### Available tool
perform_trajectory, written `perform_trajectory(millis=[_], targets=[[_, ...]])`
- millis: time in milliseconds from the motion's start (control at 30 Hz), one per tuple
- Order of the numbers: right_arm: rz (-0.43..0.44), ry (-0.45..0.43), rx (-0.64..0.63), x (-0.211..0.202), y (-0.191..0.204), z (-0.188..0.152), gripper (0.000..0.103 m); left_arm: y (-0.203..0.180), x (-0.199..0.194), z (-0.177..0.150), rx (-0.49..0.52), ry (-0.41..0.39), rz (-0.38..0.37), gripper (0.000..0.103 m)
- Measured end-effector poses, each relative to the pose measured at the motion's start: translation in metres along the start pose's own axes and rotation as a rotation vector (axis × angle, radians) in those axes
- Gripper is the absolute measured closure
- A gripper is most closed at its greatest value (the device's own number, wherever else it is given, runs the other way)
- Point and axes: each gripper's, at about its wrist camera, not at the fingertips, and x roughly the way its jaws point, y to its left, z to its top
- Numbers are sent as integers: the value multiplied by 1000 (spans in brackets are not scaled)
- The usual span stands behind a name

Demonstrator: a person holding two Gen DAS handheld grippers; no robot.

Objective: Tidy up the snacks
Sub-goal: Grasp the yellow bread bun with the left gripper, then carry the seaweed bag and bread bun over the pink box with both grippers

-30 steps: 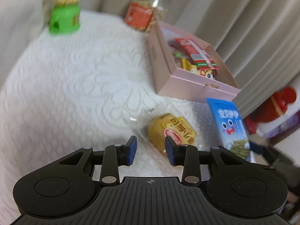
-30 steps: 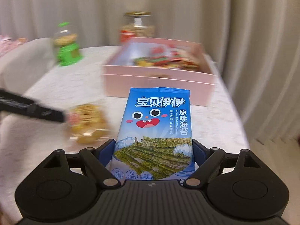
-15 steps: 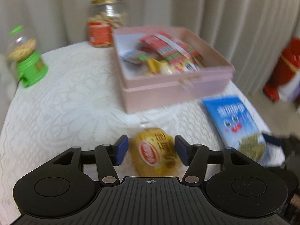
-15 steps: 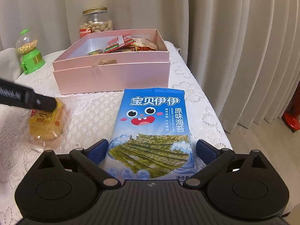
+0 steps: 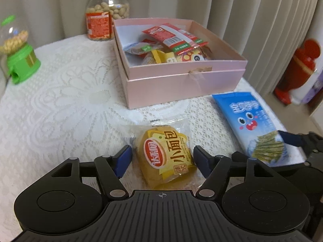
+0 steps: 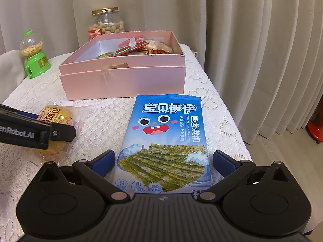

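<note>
A yellow bread pack (image 5: 165, 157) lies on the lace tablecloth between the fingers of my left gripper (image 5: 161, 155). Its jaws are opening, with a gap on each side of the pack. A blue seaweed pack (image 6: 167, 133) lies flat between the fingers of my right gripper (image 6: 164, 157), whose jaws are also opening and stand clear of its edges. Behind both sits an open pink box (image 5: 181, 80) holding several snack packets. The bread pack (image 6: 54, 115) shows at the left of the right wrist view, partly hidden by a left finger (image 6: 60, 133).
A peanut jar (image 5: 107, 14) stands behind the box, and a green candy dispenser (image 5: 20, 60) at the far left. Curtains hang behind and to the right. The table's right edge runs just past the seaweed pack (image 5: 254, 125). A red object (image 5: 298, 68) sits on the floor.
My left gripper swung over the bread pack, rolled level and spread its jaws around it. My right gripper's jaws widened off the sides of the seaweed pack.
</note>
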Motion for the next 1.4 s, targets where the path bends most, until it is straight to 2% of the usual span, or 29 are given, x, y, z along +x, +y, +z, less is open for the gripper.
perform_trajectory(millis=[100, 300, 467, 500, 700, 900, 1100, 1400], targets=[[18, 30, -15, 3, -1, 6, 0, 13, -11, -9, -65, -35, -62, 37], [23, 79, -11, 13, -4, 23, 1, 12, -27, -23, -61, -48, -81, 40], [23, 80, -40, 9, -1, 25, 10, 6, -31, -28, -54, -43, -79, 41], [25, 79, -43, 8, -2, 25, 15, 5, -32, -28, -53, -41, -82, 41], [38, 78, -50, -2, -5, 26, 19, 4, -42, -34, -49, -43, -110, 41], [45, 15, -100, -38, -1, 30, 19, 1, -53, -34, -50, -72, -134, 41], [66, -94, -108, -82, 0, 51, 19, -2, -68, -25, -54, -118, -152, 41], [89, -234, -140, -117, 3, 94, 19, 14, -93, 16, -91, -245, -167, 41]])
